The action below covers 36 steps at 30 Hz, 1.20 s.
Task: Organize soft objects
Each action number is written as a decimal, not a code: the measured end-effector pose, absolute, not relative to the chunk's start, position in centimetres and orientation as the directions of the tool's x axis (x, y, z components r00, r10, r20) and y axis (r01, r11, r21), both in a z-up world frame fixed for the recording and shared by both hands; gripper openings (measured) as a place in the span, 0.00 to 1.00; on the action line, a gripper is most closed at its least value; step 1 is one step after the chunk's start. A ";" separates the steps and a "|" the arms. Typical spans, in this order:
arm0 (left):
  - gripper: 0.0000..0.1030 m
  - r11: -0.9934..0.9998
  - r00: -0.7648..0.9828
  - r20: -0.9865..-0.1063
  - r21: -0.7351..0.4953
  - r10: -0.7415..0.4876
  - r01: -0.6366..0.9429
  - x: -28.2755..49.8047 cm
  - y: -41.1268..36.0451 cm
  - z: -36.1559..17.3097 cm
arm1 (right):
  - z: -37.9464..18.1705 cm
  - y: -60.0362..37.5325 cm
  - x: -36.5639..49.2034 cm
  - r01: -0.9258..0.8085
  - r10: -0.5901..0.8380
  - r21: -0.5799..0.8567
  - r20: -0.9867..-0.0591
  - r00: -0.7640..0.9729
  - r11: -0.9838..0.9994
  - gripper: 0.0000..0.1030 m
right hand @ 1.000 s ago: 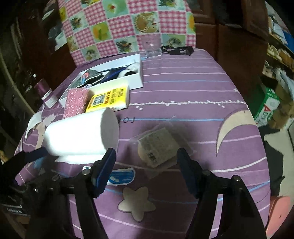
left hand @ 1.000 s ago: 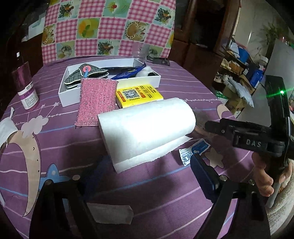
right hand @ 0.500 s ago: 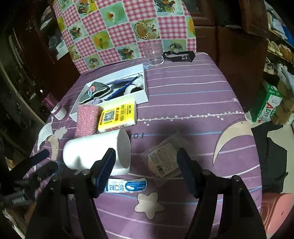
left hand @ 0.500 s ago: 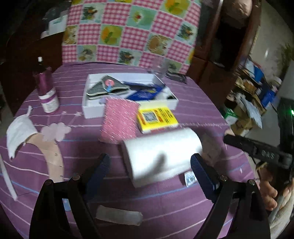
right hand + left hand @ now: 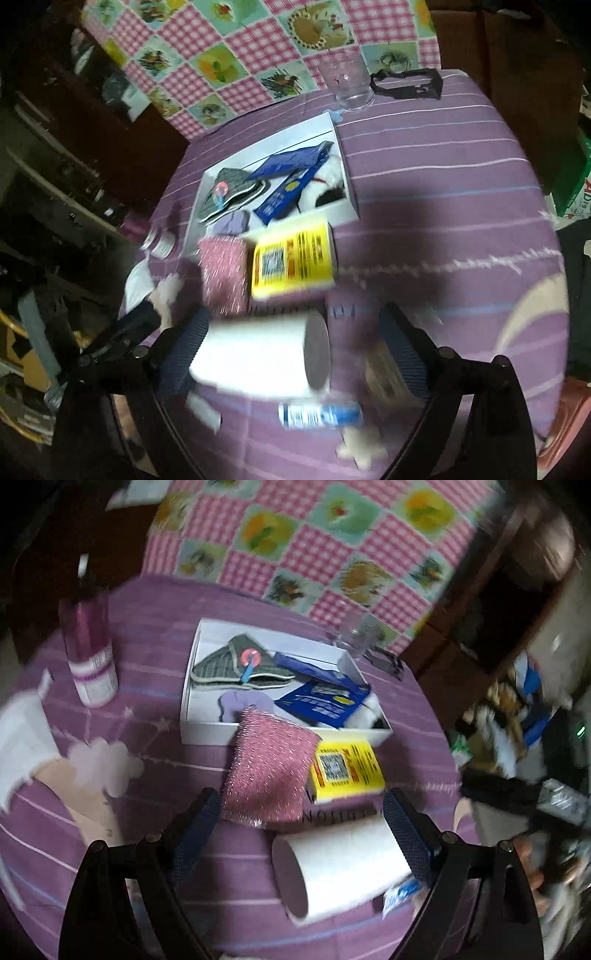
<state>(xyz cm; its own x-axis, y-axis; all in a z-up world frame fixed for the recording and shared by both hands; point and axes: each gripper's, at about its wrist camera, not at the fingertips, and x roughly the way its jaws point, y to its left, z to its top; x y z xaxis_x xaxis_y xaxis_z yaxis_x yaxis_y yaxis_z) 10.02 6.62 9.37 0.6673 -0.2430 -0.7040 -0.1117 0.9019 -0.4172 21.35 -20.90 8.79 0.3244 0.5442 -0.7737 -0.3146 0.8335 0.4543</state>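
A white paper roll (image 5: pixel 343 867) lies on its side on the purple tablecloth, between and below the tips of my open, empty left gripper (image 5: pixel 301 834). A pink sparkly cloth (image 5: pixel 267 771) and a yellow pack (image 5: pixel 345 770) lie just beyond it, in front of a white box (image 5: pixel 207 734) that holds a grey pouch (image 5: pixel 240 664), blue packs and a lilac item. In the right wrist view the roll (image 5: pixel 258 358) lies between the tips of my open, empty right gripper (image 5: pixel 295 343), with the pink cloth (image 5: pixel 223 273), yellow pack (image 5: pixel 293 256) and box (image 5: pixel 349 192) beyond.
A purple bottle (image 5: pixel 88 653) stands at the left. A clear glass (image 5: pixel 347 79) and a black clip (image 5: pixel 406 83) sit at the table's far edge. A small blue-white sachet (image 5: pixel 319 415) lies near the roll. A checked cushion (image 5: pixel 314 535) backs the table.
Both grippers have risen and pulled back, so the table looks further away. The views have swung; the paper roll now sits lower in both. Both grippers stay open.
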 end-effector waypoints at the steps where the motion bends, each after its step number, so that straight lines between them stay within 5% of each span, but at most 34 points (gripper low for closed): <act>1: 0.88 0.892 0.664 -0.704 -0.436 -0.253 -0.121 10.5 7.1 8.9 | 8.2 -20.1 22.2 -0.314 0.522 0.432 -0.790 0.321 0.846 0.91; 14: 0.88 0.888 0.689 -0.716 -0.384 -0.114 -0.252 11.7 9.8 5.1 | 3.4 -14.0 27.8 -0.288 0.317 0.245 -0.917 0.241 0.926 0.90; 24: 0.88 0.910 0.668 -0.740 -0.326 -0.077 -0.256 12.0 8.5 4.3 | 1.7 -11.5 26.4 -0.396 0.345 0.255 -0.922 0.174 0.882 0.92; 36: 0.88 0.938 0.664 -0.748 -0.240 -0.014 -0.250 11.3 7.2 4.3 | 1.2 -8.6 26.5 -0.392 0.209 0.133 -0.965 0.159 0.910 0.98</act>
